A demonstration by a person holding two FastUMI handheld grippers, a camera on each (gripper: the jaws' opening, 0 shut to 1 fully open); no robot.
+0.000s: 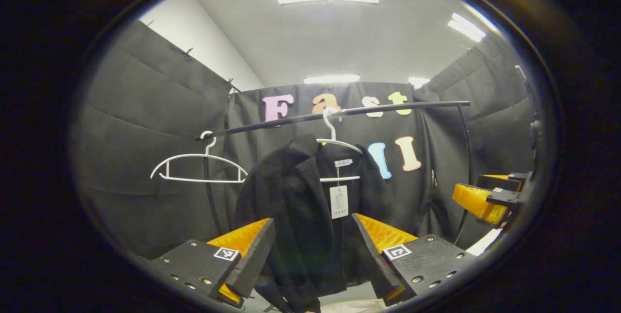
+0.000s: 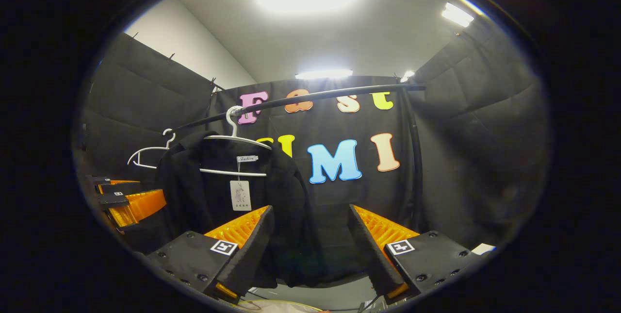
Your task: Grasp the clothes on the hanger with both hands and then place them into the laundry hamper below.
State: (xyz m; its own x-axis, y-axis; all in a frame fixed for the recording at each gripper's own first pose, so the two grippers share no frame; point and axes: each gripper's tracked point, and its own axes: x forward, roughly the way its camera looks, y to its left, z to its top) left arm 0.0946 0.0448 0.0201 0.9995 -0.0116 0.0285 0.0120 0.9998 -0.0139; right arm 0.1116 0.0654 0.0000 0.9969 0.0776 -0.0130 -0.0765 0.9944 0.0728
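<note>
A black jacket (image 1: pixel 296 216) with a white tag hangs on a white hanger (image 1: pixel 335 145) from the black rail (image 1: pixel 339 113). My left gripper (image 1: pixel 313 250) is open, its orange-and-black fingers framing the jacket's lower front from a short way off. In the right gripper view the same jacket (image 2: pixel 204 191) hangs left of centre on its hanger (image 2: pixel 237 138). My right gripper (image 2: pixel 310 245) is open, with the jacket's right edge between and beyond its fingers. The right gripper (image 1: pixel 490 196) appears at the right edge of the left gripper view; the left gripper (image 2: pixel 128 204) appears at the left edge of the right gripper view.
An empty white hanger (image 1: pixel 199 167) hangs on the rail left of the jacket, also seen as the empty hanger (image 2: pixel 150 150) in the right gripper view. The rail's black upright post (image 2: pixel 415 157) stands at the right. Something pale lies at the bottom edge (image 1: pixel 344 305).
</note>
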